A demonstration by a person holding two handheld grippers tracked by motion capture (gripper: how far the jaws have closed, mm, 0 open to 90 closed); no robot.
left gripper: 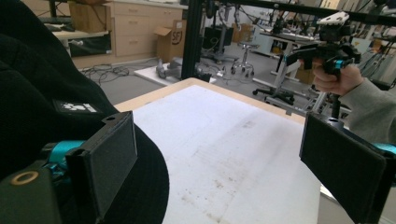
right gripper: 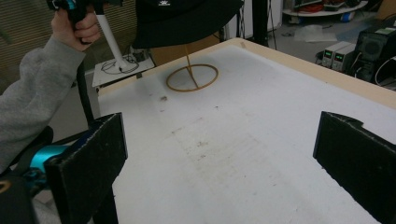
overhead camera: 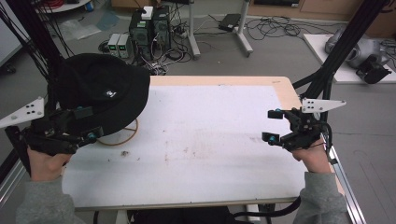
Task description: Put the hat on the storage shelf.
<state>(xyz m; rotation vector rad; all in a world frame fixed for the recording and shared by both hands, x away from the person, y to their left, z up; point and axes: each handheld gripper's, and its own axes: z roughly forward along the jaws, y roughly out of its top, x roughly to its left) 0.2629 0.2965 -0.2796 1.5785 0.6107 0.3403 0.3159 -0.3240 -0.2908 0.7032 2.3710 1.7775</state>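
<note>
A black hat (overhead camera: 105, 91) sits on a wooden stand (right gripper: 192, 77) at the table's (overhead camera: 219, 135) far left corner.

The left gripper (overhead camera: 86, 123) hovers beside the hat's brim, jaws spread and empty; the right gripper (overhead camera: 273, 126) hangs near the right edge, jaws released too.

A black bucket hat (overhead camera: 105, 91) with a small white label sits on a wooden ring-base stand (overhead camera: 122, 135) — table's far-left corner.

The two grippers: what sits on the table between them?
Nothing stands between the left gripper and right gripper: just bare white table with faint stains, in the high view.
</note>
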